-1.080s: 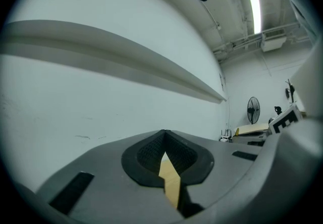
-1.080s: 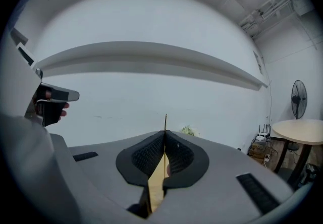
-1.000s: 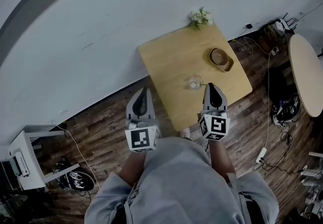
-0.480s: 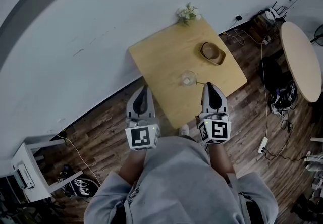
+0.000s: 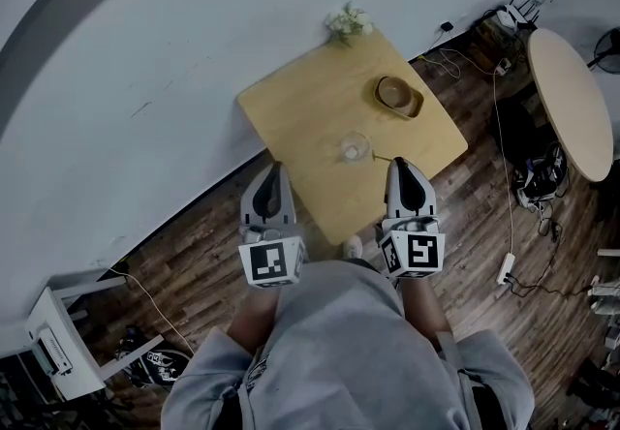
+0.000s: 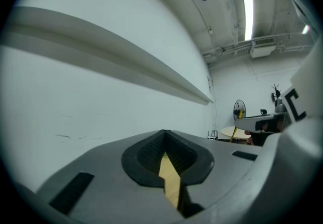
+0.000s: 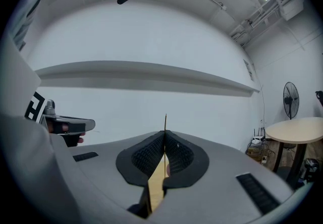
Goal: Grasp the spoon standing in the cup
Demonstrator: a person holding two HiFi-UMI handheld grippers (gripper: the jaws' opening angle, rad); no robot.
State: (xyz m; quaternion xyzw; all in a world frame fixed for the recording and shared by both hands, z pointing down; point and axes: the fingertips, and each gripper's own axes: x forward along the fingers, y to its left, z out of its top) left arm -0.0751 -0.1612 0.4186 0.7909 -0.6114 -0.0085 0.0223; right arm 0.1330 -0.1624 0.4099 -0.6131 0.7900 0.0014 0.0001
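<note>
A clear glass cup stands on the small wooden table. A thin spoon leans out of it toward my right gripper. That gripper hovers over the table's near right edge with its jaws shut. In the right gripper view a thin dark line rises just above the closed pads; I cannot tell whether it touches them. My left gripper hangs at the table's near left edge, also shut and holding nothing. Only a strip of the table shows under its pads.
A wooden bowl sits right of the cup and a small plant stands at the far corner by the white wall. A round table, cables and a power strip lie to the right. A white unit stands at the lower left.
The table, cup and bowl have drifted up and to the left in the head view. Both grippers stay shut in nearly the same spots.
</note>
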